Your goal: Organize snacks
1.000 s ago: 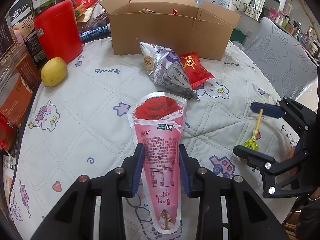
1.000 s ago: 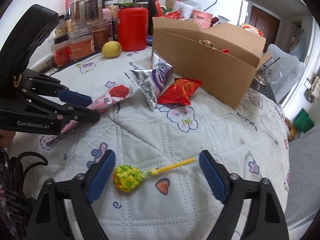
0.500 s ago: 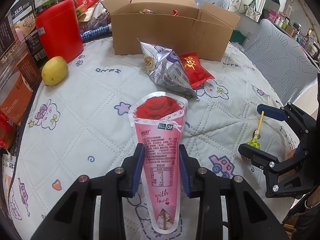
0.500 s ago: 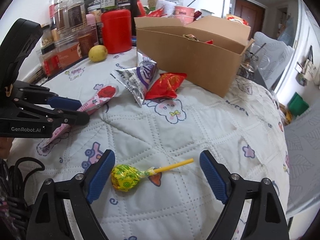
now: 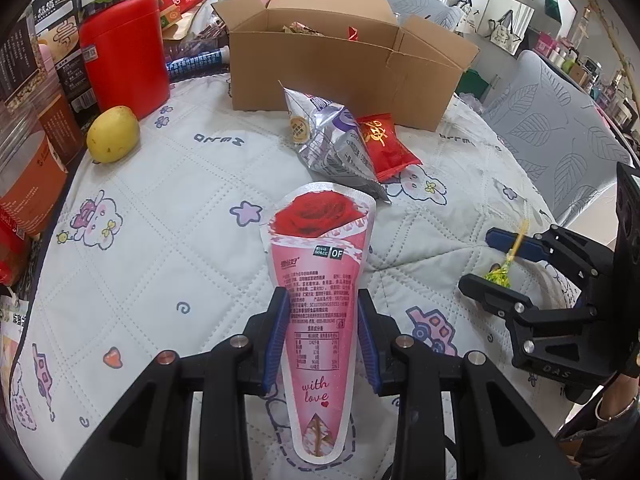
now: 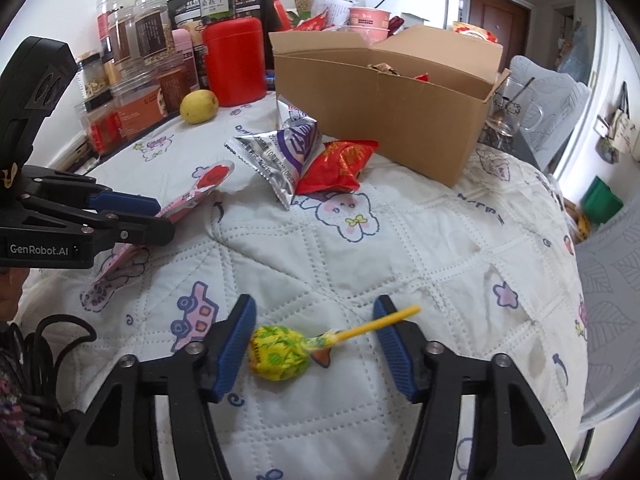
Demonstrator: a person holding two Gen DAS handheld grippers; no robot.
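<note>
My left gripper (image 5: 322,296) is shut on a pink cone-shaped rose packet (image 5: 316,264), which lies along the quilted tablecloth. My right gripper (image 6: 315,312) straddles a yellow-green lollipop (image 6: 278,352) lying crosswise on the cloth. Its jaws are closing: the left pad is against the wrapped head, and the yellow stick reaches past the right pad. The left wrist view shows this gripper (image 5: 480,258) at the right with the lollipop (image 5: 498,272) between its fingers. A silver packet (image 5: 328,140) and a red packet (image 5: 384,146) lie in front of an open cardboard box (image 5: 344,68).
A red canister (image 5: 124,52), a yellow fruit (image 5: 113,134) and several jars (image 6: 132,40) line the table's left side. A grey leaf-patterned chair (image 5: 560,132) stands beyond the table's right edge. A black cable (image 6: 60,344) hangs near my right gripper.
The right gripper's jaws have drawn inward around the lollipop from a wide stance. The left gripper still holds the pink packet in the same place.
</note>
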